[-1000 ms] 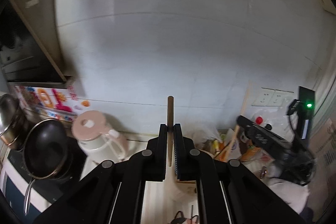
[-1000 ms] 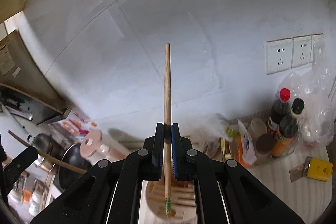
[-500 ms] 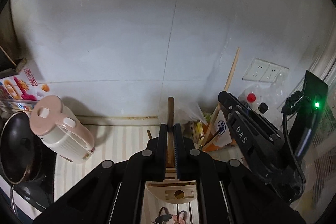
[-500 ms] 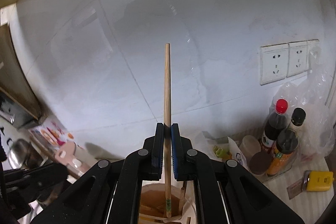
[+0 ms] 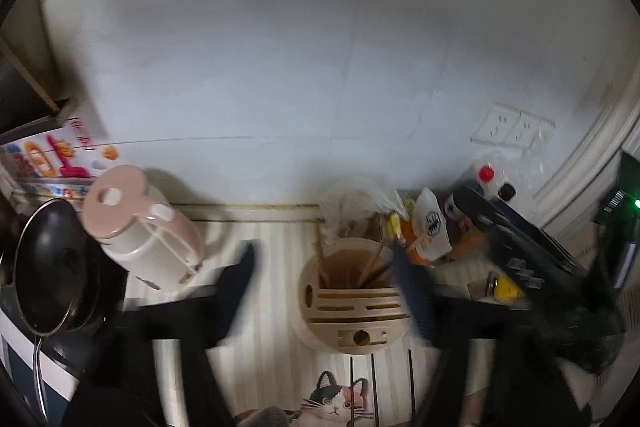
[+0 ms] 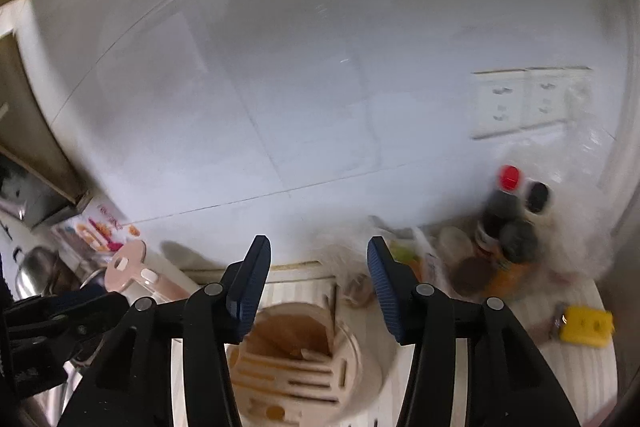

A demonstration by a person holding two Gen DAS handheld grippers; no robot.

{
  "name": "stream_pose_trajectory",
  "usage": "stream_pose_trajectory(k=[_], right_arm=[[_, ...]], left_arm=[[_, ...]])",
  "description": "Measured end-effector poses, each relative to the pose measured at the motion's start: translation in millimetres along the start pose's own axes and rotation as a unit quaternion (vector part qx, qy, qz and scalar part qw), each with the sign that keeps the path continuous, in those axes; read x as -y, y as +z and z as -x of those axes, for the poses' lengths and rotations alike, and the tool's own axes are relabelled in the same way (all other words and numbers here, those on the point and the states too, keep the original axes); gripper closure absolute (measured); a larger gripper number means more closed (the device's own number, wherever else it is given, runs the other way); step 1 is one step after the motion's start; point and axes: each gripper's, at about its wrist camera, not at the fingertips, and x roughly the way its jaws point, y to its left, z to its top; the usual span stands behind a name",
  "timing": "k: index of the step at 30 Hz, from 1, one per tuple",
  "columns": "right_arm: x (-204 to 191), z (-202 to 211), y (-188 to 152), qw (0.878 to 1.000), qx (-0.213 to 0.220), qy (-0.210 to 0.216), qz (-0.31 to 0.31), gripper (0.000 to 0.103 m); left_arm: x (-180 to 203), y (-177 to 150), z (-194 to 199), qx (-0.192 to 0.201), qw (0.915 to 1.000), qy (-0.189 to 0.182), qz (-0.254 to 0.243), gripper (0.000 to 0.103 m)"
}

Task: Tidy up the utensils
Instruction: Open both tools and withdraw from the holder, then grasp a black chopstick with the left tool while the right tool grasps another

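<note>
Both grippers stood open and empty above the round beige wooden utensil holder point(image 5: 352, 297).
Left gripper point(image 5: 324, 267) and right gripper point(image 6: 319, 269), jaws just opened, released 2 upright wooden chopsticks point(image 5: 320, 259) low-centre, directly below.

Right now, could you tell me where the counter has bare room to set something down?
The widest bare patch of striped counter lies between the pink kettle and the wooden holder. A smaller strip shows in front of the yellow box. It is crowded behind and right of the holder, with bags and bottles, and at far left around the pan.
</note>
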Motion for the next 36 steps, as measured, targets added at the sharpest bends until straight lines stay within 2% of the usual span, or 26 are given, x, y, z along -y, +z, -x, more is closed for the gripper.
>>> stream_pose_trajectory(k=[3, 4, 7, 9, 12, 16, 24, 27, 29, 30, 32, 33, 34, 35, 36], right_arm=[[16, 23, -8, 0.999, -0.011, -0.037, -0.017, 0.04], [20, 29, -11, 0.999, -0.013, -0.04, -0.023, 0.039], [41, 45, -34, 0.996, -0.024, -0.072, -0.038, 0.028], [56, 51, -53, 0.994, -0.035, -0.088, -0.046, 0.022], [79, 48, -86, 0.989, -0.066, -0.118, -0.055, 0.022], [109, 30, -133, 0.978, -0.129, -0.148, -0.066, 0.022], [155, -22, -222, 0.951, -0.263, -0.148, -0.065, 0.068], [166, -38, -247, 0.942, -0.299, -0.141, -0.065, 0.083], [175, -45, -261, 0.936, -0.319, -0.133, -0.067, 0.084], [179, -47, -268, 0.934, -0.327, -0.128, -0.067, 0.083], [178, -49, -274, 0.931, -0.338, -0.118, -0.065, 0.083], [179, -50, -277, 0.93, -0.342, -0.115, -0.064, 0.083], [180, -51, -280, 0.93, -0.346, -0.111, -0.063, 0.083], [179, -53, -277, 0.929, -0.349, -0.107, -0.062, 0.083], [179, -55, -278, 0.928, -0.353, -0.102, -0.061, 0.083]], left_arm=[[-14, -12, 7, 0.008, 0.9997, 0.021, 0.007, 0.007], [-18, -15, 4, 0.007, 0.9995, 0.029, 0.008, 0.0], [-27, -40, -6, 0.001, 0.9983, 0.057, 0.005, 0.0], [-29, -62, -16, -0.011, 0.9983, 0.058, -0.001, 0.0], [-27, -97, -37, -0.04, 0.9973, 0.06, -0.014, 0.0], [-19, -142, -75, -0.092, 0.9928, 0.074, -0.018, 0.0], [27, -216, -151, -0.188, 0.9786, 0.077, -0.035, 0.004], [44, -244, -181, -0.231, 0.97, 0.067, -0.038, 0.023], [51, -263, -205, -0.272, 0.9597, 0.063, -0.032, 0.034], [53, -268, -212, -0.283, 0.9567, 0.063, -0.029, 0.043], [58, -279, -224, -0.297, 0.9518, 0.072, -0.029, 0.053], [60, -282, -227, -0.296, 0.9518, 0.074, -0.031, 0.062], [60, -282, -225, -0.286, 0.9551, 0.073, -0.028, 0.074], [60, -281, -224, -0.281, 0.9562, 0.078, -0.027, 0.082], [60, -281, -224, -0.28, 0.9563, 0.079, -0.027, 0.096]])
